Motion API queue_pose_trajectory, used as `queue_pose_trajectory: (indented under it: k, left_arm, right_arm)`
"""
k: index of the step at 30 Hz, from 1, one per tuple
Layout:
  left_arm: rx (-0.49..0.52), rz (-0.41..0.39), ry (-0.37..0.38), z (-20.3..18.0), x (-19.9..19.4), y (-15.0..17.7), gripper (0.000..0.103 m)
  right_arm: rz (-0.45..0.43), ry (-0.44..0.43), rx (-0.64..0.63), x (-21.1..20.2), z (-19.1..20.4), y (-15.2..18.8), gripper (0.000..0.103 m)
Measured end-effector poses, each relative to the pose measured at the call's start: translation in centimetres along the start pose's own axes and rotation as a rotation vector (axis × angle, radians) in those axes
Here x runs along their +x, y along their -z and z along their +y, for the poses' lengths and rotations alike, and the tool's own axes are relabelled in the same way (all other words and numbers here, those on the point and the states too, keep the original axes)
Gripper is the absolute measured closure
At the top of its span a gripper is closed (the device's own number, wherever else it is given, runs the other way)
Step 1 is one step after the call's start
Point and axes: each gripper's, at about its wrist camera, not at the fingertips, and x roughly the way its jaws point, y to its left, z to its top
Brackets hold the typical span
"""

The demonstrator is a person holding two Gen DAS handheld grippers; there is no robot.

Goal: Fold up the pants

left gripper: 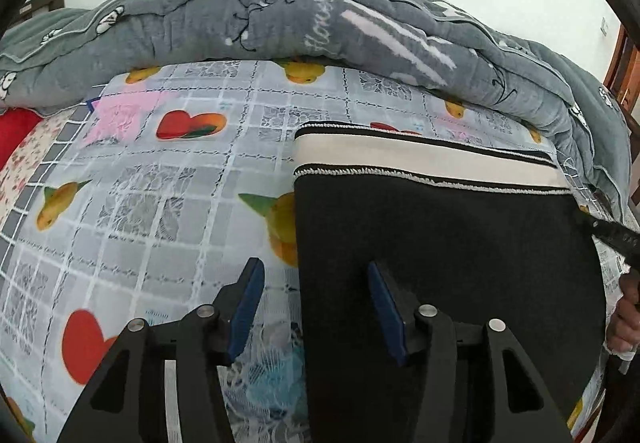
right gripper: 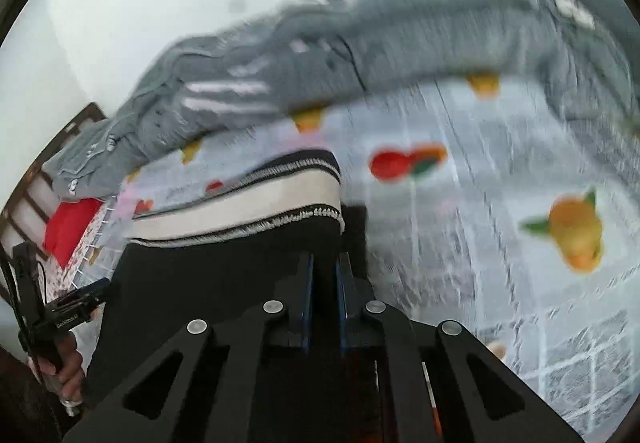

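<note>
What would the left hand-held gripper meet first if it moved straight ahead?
Probably the left edge of the black pants, then their white waistband. The open left hand-held gripper straddles that edge; depth is unclear.

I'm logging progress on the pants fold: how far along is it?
Done: the black pants lie flat on the fruit-print sheet, waistband squared, seemingly already doubled leg on leg. In hand: the right claw looks pinched on the fabric edge, though that view is blurred; the left claw is open astride the pants' side edge. Left: likely the crosswise fold.
</note>
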Motion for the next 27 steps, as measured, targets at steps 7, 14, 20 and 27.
queue_pose_trajectory:
  k: [7, 14, 20, 27]
  left_arm:
    - [0.001, -0.005, 0.031, 0.1, 1.5, -0.8, 0.048]
    - [0.046, -0.015, 0.031, -1.3, 2.4, -2.6, 0.062]
    - [0.058, -0.026, 0.007, -2.3, 4.3, -4.8, 0.062]
    - [0.057, -0.016, -0.019, -3.2, 3.5, -4.5, 0.061]
  right_arm:
    - [0.037, 0.05, -0.058, -0.8, 0.8, 0.1, 0.065]
    - [-0.011, 0.111, -0.096, 0.9, 1.5, -1.0, 0.086]
    - [-0.029, 0.159, -0.115, 2.6, 1.2, -3.0, 0.086]
    - [-0.021, 0.186, -0.067, 2.2, 0.5, -3.2, 0.075]
